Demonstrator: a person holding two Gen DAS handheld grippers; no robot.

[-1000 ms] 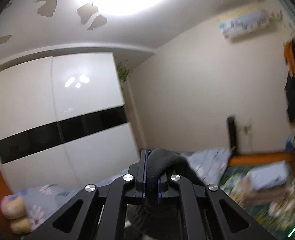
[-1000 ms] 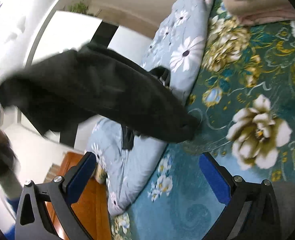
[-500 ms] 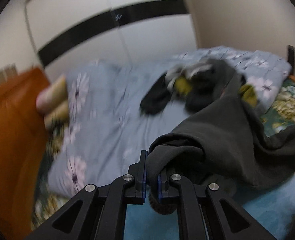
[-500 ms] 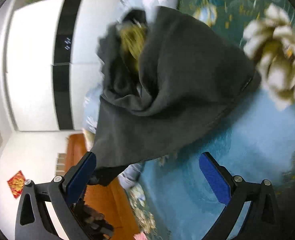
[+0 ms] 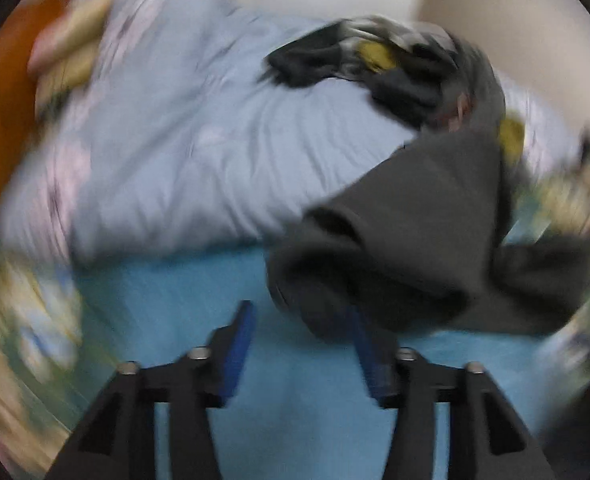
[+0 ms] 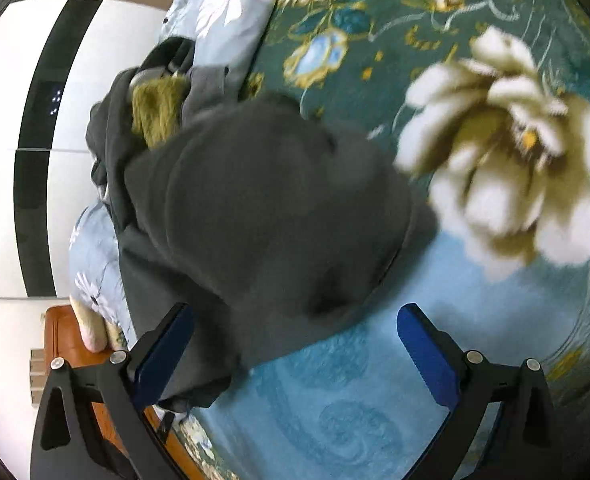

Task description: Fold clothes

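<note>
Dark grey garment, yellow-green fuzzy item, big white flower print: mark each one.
dark grey garment [image 6: 271, 200]: right wrist view, middle of the heaped fabric.
yellow-green fuzzy item [image 6: 157, 110]: right wrist view, centre of the exposed fuzzy patch.
big white flower print [image 6: 507, 152]: right wrist view, flower's centre on the bedspread.

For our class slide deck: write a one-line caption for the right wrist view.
Open right gripper above a crumpled dark grey garment on a floral bedspread.

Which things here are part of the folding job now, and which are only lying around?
Job:
dark grey garment
left gripper, open
right gripper, open

Lying around:
pile of dark clothes
pale blue quilt
floral bedspread
</note>
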